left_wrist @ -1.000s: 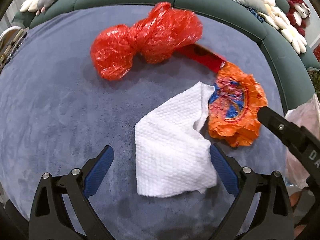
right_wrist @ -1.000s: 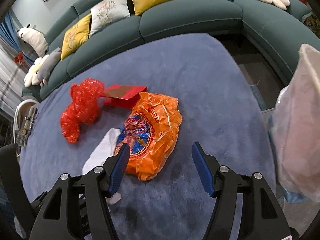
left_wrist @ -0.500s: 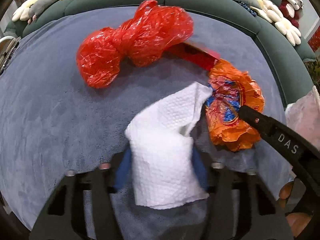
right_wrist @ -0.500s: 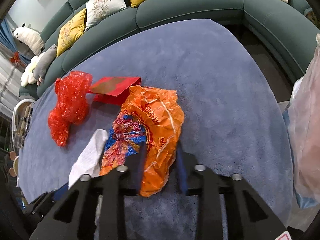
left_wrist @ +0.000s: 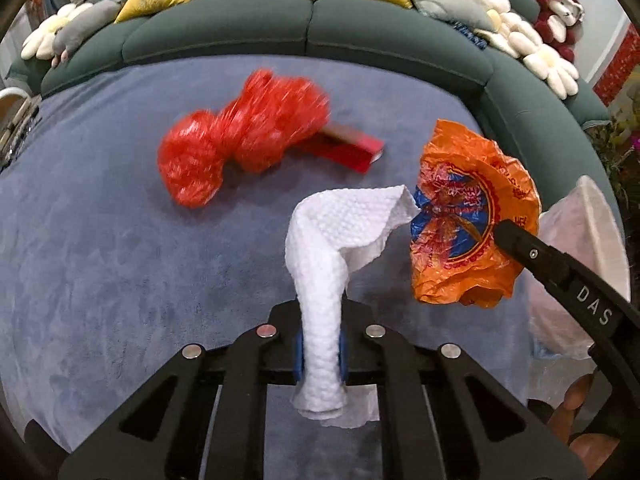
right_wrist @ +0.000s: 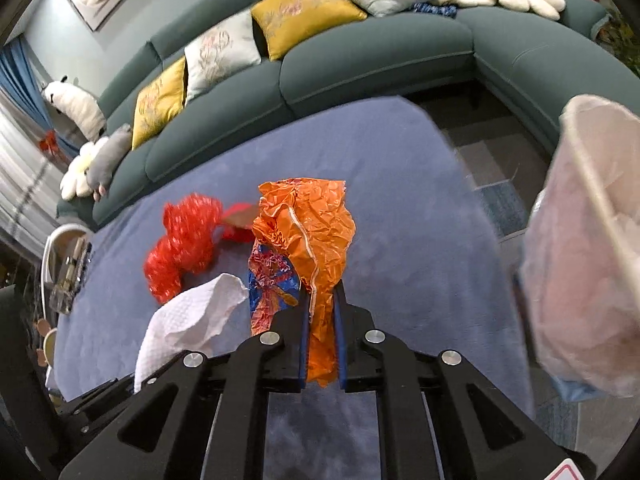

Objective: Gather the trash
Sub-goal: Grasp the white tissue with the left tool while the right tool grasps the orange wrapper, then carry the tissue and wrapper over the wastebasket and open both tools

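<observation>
Left wrist: left claw (left_wrist: 320,354) pinches paper towel (left_wrist: 340,232) | right claw (right_wrist: 320,338) grips orange wrapper (right_wrist: 312,224), both lifted off tabletop (left_wrist: 100,260) for lined bin (right_wrist: 580,248) at 3 o'clock | red bag (left_wrist: 240,140) at 11 left.

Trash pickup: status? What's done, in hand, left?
Done: nothing visibly binned yet; the lined bin at right can't be read clearly. In hand: left tongs shut on the white paper towel, right tongs shut on the orange wrapper, both lifted. Left on the blue surface: red plastic bag and red box.
</observation>
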Demonstrator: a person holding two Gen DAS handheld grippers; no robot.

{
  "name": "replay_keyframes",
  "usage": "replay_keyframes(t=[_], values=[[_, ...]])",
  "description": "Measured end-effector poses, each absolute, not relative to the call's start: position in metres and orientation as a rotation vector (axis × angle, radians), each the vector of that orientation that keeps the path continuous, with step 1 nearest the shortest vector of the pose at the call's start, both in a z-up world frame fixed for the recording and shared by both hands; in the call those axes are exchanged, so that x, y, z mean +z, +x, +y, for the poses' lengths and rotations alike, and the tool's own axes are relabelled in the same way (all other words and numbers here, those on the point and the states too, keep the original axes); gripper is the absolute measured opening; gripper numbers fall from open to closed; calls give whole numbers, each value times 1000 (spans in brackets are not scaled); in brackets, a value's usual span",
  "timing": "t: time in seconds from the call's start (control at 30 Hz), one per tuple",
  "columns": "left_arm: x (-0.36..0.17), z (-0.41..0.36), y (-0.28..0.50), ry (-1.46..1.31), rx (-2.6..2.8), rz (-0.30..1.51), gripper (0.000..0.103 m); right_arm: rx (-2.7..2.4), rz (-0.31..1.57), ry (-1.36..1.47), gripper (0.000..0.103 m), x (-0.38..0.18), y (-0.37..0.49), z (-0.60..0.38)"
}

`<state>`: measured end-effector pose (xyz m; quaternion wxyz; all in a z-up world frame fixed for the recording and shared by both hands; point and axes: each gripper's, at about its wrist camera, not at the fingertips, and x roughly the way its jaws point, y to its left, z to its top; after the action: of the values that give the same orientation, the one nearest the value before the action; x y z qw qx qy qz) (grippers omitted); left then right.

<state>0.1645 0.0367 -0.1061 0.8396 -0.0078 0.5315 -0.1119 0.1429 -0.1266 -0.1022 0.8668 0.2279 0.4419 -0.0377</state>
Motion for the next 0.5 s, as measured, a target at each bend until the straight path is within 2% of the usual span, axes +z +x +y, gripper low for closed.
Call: replay_keyframes(t=[0.5], values=[[-27,-80,125,89,-413,975,11,-206,748,490,10,-30,64,-224]])
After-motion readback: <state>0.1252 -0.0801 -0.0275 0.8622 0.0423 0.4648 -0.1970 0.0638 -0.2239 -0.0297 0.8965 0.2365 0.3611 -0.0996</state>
